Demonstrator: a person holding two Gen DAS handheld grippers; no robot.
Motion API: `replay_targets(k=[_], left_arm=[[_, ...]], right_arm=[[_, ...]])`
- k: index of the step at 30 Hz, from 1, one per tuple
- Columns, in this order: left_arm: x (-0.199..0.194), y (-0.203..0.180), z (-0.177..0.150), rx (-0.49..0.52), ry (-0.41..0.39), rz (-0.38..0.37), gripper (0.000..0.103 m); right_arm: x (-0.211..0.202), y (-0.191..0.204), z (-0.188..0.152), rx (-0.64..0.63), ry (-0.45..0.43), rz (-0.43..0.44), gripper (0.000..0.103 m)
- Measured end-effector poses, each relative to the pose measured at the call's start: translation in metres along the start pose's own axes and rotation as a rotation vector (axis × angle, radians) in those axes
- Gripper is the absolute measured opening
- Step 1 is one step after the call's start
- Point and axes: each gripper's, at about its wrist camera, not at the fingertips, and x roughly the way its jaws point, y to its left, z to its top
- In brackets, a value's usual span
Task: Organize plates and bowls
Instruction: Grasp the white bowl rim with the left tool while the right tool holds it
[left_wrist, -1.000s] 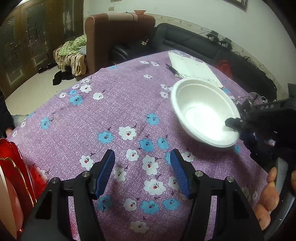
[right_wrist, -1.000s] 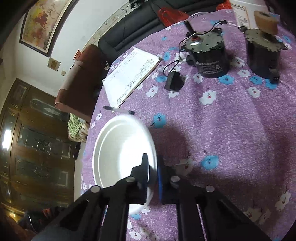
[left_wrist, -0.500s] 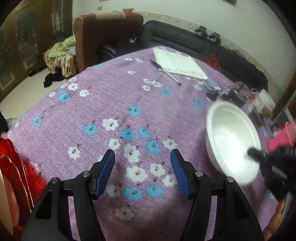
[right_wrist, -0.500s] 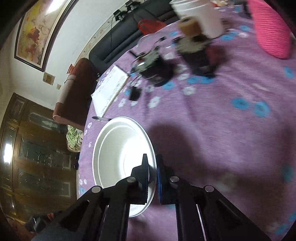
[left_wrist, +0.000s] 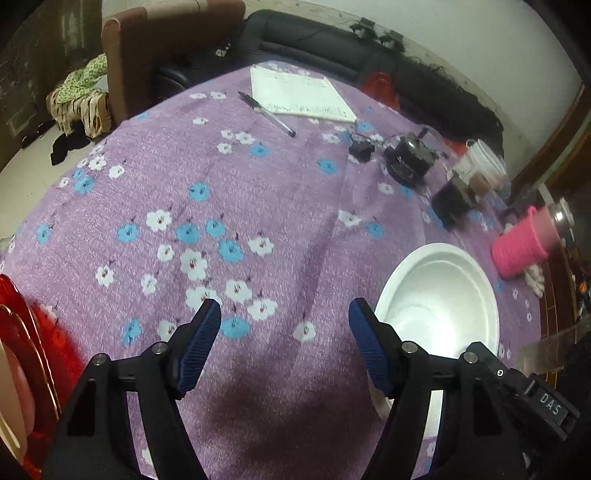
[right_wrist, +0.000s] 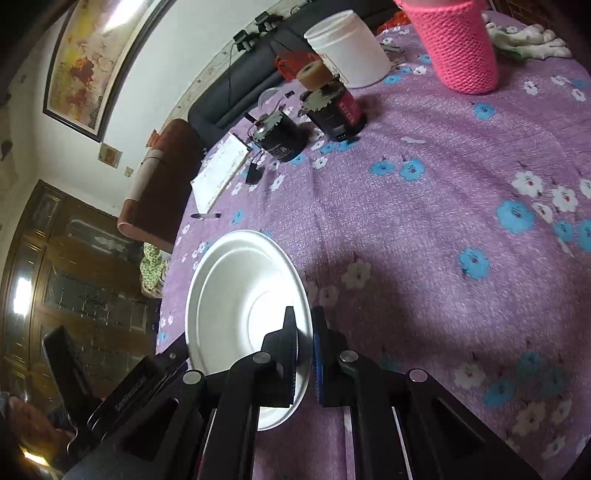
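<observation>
Since a second ago you have carried the white bowl (right_wrist: 240, 317) across the purple flowered tablecloth (right_wrist: 424, 236): it was beside the notebook (left_wrist: 295, 94) and pen (left_wrist: 266, 114) then, and now it hangs over the near right part of the table, close to the pink knitted cup sleeve (left_wrist: 521, 243).

Your right gripper (right_wrist: 303, 343) is pinched narrow on the bowl's near rim, one finger inside the wall and one outside, so the bowl juts out ahead and to the left of the jaws, tilted, its mouth facing up and toward the camera. It is empty.

Your left gripper (left_wrist: 284, 347) holds nothing; its jaws are opening and stand wide over bare cloth. From it, the bowl lies just to the right, its rim showing immediately behind the right finger (left_wrist: 369, 350). At the left edge of the left view sits a red dish (left_wrist: 22, 354) with a gold rim line, with something pale in it that is too cropped to name. That puts the bowl and the red dish on opposite sides of your left gripper.

The right hand is the one on the bowl, so any set-down turns on that rim grip: the bowl's weight sits forward of the pinch, and I judge it could swing or slip if you tip it further.

Farther out stand two dark motor-like parts (right_wrist: 280, 136) with wires, and a white tub (right_wrist: 347, 48), all well clear of the bowl.
</observation>
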Motion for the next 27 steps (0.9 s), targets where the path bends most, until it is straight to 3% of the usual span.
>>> replay_targets(k=[7,10,14,19,21,23,25,27], left_arm=[[-0.013,0.008,-0.006,-0.058,0.071,-0.102,0.071],[-0.024,0.001,-0.009,-0.047,0.047,-0.11,0.074],[-0.013,-0.016,-0.017,-0.02,0.095,-0.162,0.075],[0.009,-0.024,-0.03,0.006,0.17,-0.155,0.074],[0.01,-0.022,-0.032,-0.002,0.163,-0.163,0.052],[0.007,-0.026,-0.033,0.016,0.17,-0.194,0.023],[0.0,-0.032,-0.037,0.046,0.152,-0.187,0.006],[-0.012,-0.034,-0.039,0.076,0.114,-0.17,0.006]], right_arm=[[-0.017,-0.025,-0.006,0.067,-0.033,0.023,0.006],[-0.021,-0.029,-0.011,0.061,-0.05,-0.004,0.006],[-0.018,-0.028,-0.018,0.055,-0.029,-0.001,0.006],[-0.016,-0.025,-0.026,0.056,-0.016,0.017,0.006],[-0.02,-0.027,-0.027,0.061,-0.022,0.019,0.007],[-0.022,-0.03,-0.026,0.074,-0.017,0.032,0.006],[-0.022,-0.029,-0.028,0.078,0.001,0.044,0.007],[-0.023,-0.025,-0.032,0.069,0.005,0.044,0.007]])
